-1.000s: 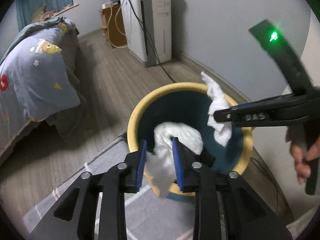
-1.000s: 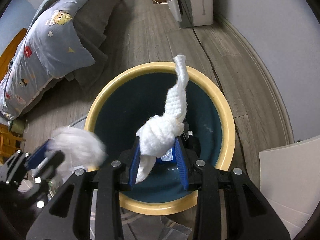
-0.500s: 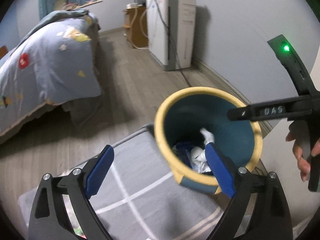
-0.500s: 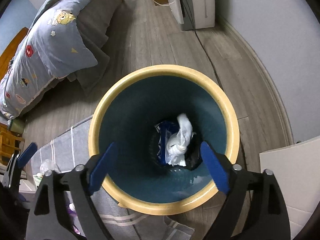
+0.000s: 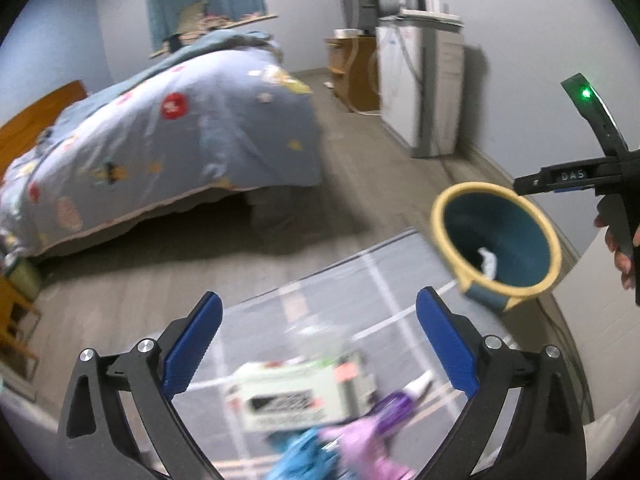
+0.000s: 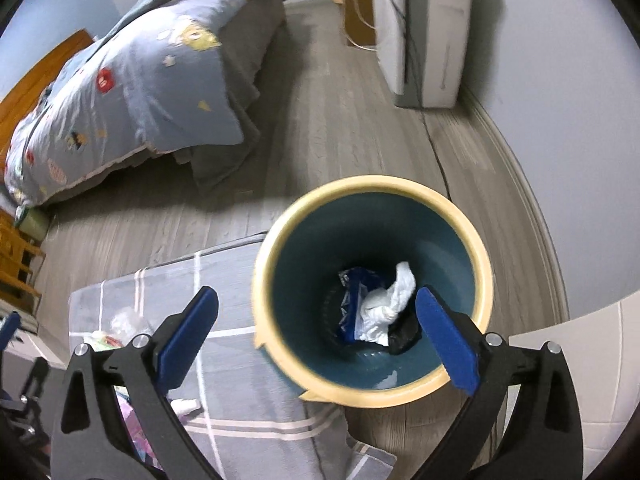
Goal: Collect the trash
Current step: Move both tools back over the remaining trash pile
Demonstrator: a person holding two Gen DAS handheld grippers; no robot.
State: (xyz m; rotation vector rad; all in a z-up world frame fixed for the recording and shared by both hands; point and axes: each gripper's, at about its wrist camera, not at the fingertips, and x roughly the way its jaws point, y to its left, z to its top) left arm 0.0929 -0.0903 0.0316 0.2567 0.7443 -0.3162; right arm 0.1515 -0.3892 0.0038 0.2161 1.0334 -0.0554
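Note:
A teal bin with a yellow rim [image 6: 276, 248] stands on the floor by the wall; it also shows in the left wrist view [image 5: 440, 216]. White crumpled tissue [image 6: 386, 306] and a blue wrapper [image 6: 352, 296] lie at its bottom. My right gripper [image 6: 316, 336] is open and empty above the bin's near rim. My left gripper [image 5: 318, 346] is open and empty above a grey checked rug [image 5: 312, 292], over a pale green box [image 5: 292, 396], a purple wrapper [image 5: 380, 416] and a blue wrapper [image 5: 304, 456]. The right gripper also shows in the left wrist view [image 5: 568, 178].
A bed with a blue patterned quilt [image 5: 160, 140] fills the left. A white appliance [image 6: 424, 32] and a wooden cabinet [image 5: 356, 68] stand against the far wall. A cable [image 6: 436, 160] runs along the floor. More litter [image 6: 120, 328] lies on the rug's left.
Both grippers opened and dropped their white tissues into the bin. The left gripper then swung left and back, off the bin and over the rug's litter. The right gripper drew back slightly.

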